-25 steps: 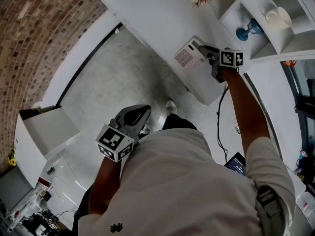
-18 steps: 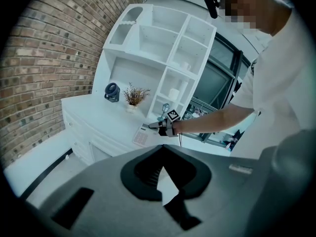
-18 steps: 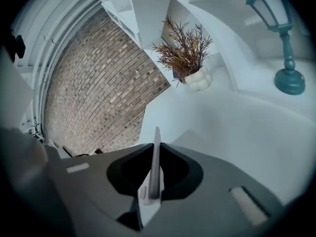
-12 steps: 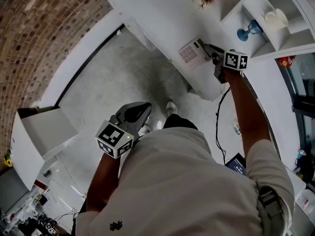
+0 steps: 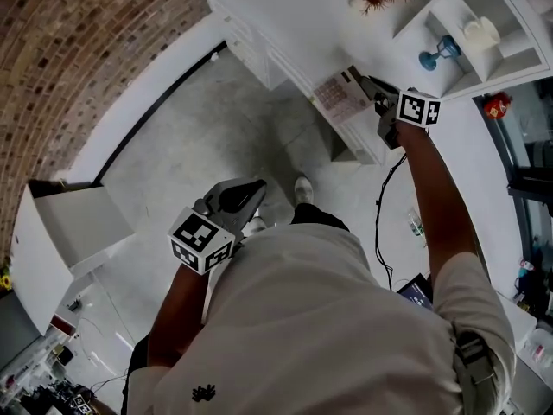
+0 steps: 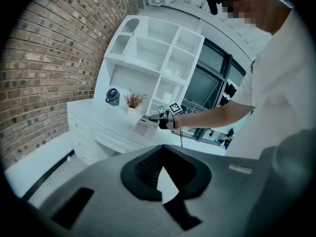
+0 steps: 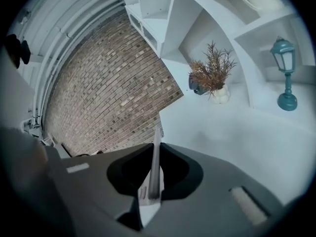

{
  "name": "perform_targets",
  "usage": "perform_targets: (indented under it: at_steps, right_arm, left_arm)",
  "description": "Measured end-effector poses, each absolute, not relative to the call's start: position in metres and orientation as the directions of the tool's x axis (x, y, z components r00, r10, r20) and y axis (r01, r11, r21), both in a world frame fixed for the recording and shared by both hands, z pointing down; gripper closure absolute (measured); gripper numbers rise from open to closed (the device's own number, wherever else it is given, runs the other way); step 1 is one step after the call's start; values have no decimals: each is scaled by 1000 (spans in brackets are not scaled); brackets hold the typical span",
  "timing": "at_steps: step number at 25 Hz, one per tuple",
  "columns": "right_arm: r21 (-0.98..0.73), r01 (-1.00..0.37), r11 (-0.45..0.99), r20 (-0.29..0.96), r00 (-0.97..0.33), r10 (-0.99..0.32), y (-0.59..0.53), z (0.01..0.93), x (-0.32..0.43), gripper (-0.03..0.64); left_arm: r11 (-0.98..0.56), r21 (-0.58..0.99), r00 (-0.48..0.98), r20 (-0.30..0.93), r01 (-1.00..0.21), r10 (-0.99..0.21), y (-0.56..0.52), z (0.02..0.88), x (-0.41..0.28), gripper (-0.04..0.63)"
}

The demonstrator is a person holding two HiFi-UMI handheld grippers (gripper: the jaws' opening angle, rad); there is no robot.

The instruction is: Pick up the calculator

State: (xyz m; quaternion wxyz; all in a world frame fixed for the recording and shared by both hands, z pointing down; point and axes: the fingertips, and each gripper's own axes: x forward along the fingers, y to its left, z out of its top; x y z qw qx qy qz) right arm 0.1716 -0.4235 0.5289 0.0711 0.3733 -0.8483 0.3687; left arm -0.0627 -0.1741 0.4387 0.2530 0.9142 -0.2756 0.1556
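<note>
- Grip is established: the calculator point(image 5: 339, 97) is clamped by one edge between the narrowly set jaws of the right gripper point(image 5: 370, 88), and is seen edge-on in the right gripper view.
- It is held tilted over the front edge of the white counter point(image 5: 285, 15), apparently lifted clear of it.
- The left gripper point(image 5: 246, 195) is positioned low beside the body, jaws together, with nothing held.
- The pickup is judged essentially done; only a steady hold is left.

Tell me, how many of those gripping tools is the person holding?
2. The left gripper hangs empty over the floor; the right gripper is clamped on the calculator above the white desk. No others show.
</note>
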Motion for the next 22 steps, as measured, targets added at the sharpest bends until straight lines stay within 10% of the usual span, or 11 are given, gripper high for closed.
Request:
perform_targets:
  at_steps: [22]
  right_arm:
    - [-554,-614,562,344,-784,-517,-263,469,24,561]
  left_arm:
    - [-733,380,815,401,-563,-418,-47,456,-161,589]
